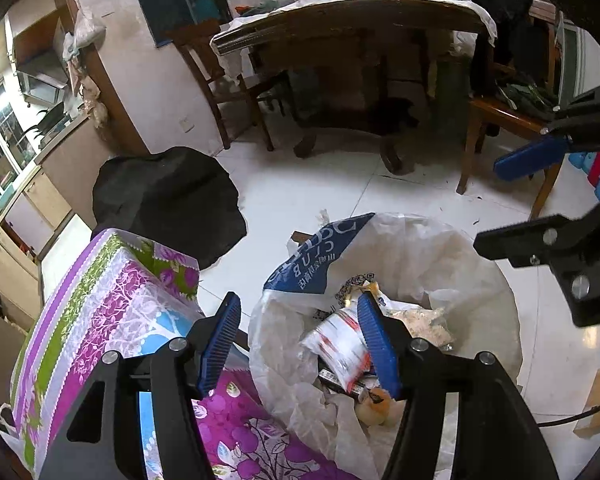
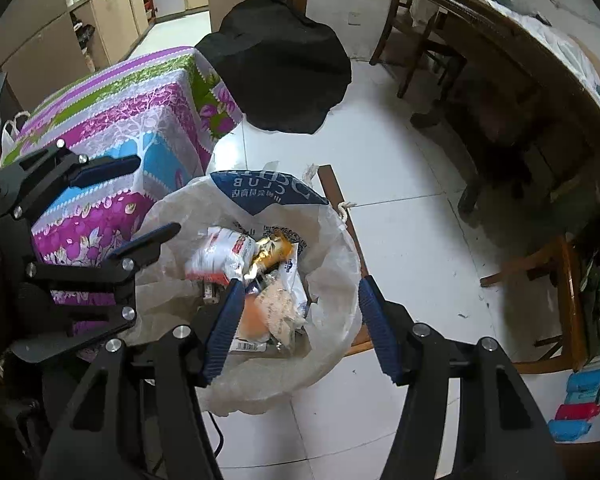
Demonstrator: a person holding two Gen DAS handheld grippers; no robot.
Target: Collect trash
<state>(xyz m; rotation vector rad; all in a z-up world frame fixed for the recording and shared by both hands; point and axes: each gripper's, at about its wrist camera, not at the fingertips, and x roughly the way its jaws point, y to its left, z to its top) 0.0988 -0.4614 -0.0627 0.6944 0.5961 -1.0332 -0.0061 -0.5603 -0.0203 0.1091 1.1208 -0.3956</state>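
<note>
A bin lined with a white plastic bag (image 1: 428,248) (image 2: 332,248) stands on the white tile floor and holds trash: a white and red wrapper (image 1: 340,344) (image 2: 220,256), a gold wrapper (image 2: 272,250) and crumpled paper. My left gripper (image 1: 300,344) is open and empty above the bin's left rim; it also shows in the right wrist view (image 2: 140,200). My right gripper (image 2: 300,328) is open and empty above the bin; it also shows at the right of the left wrist view (image 1: 512,204).
A table with a purple floral cloth (image 1: 112,312) (image 2: 132,120) stands beside the bin. A black round stool (image 1: 168,200) (image 2: 276,60), a wooden dining table (image 1: 348,28) and wooden chairs (image 1: 508,120) stand beyond. Kitchen cabinets (image 2: 112,12) lie further off.
</note>
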